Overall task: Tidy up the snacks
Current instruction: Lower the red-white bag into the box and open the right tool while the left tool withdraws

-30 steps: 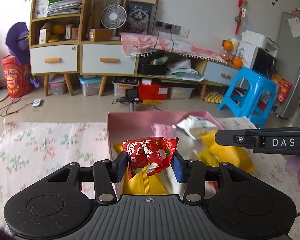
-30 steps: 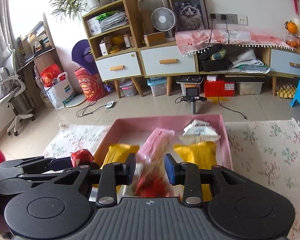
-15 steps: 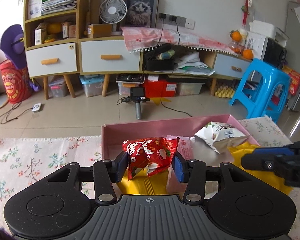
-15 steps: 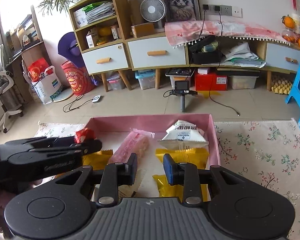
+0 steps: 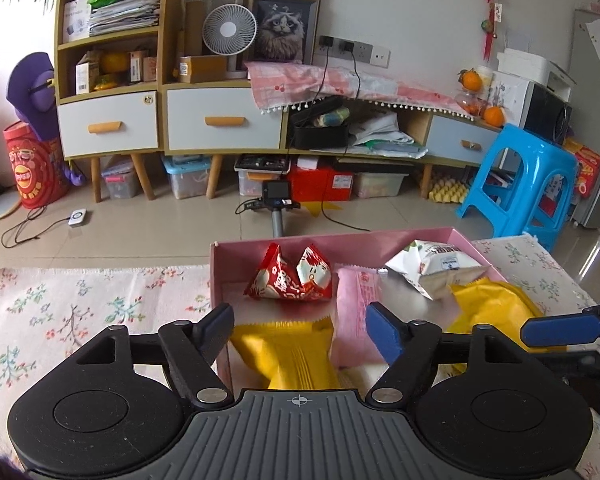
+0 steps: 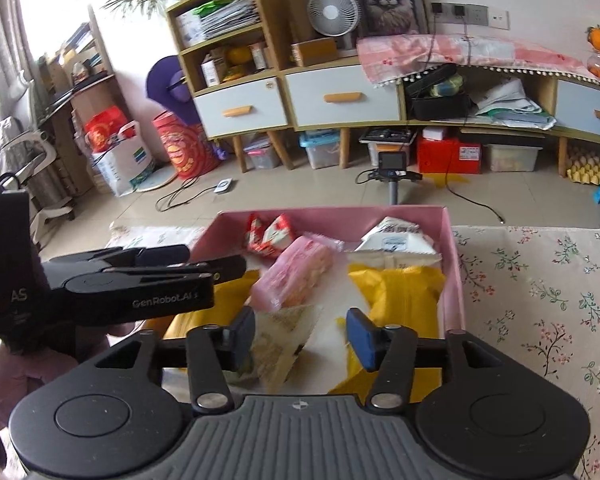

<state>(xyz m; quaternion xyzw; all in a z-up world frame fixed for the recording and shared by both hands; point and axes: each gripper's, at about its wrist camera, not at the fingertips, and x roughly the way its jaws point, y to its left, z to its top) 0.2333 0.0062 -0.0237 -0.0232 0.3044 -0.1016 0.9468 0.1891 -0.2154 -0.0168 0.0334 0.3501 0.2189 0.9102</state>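
Note:
A pink box (image 5: 216, 276) (image 6: 454, 264) holds several snack packets. The red packet (image 5: 290, 280) (image 6: 268, 236) lies loose in its far left corner. My left gripper (image 5: 298, 320) (image 6: 216, 259) hovers just behind it over a yellow packet (image 5: 288, 352), jaws opening and gripping nothing. A pink packet (image 5: 356, 308) (image 6: 296, 272) and a white packet (image 5: 432, 268) (image 6: 392, 240) lie further right. My right gripper (image 6: 300, 322) is over the box's near side. Its jaws are opening, and a blurred tan packet (image 6: 284, 340) sits loose between them.
The box rests on a floral cloth (image 5: 80, 312) (image 6: 540, 280). A second yellow packet (image 6: 396, 292) fills the box's right side. Beyond the table edge, a small camera on a stand (image 5: 276, 204) is on the floor, with a blue stool (image 5: 520, 184) to the right.
My left gripper let go of the red packet, which now lies in the box's far left corner. My right gripper went from shut to open, and a tan packet appeared between its jaws.

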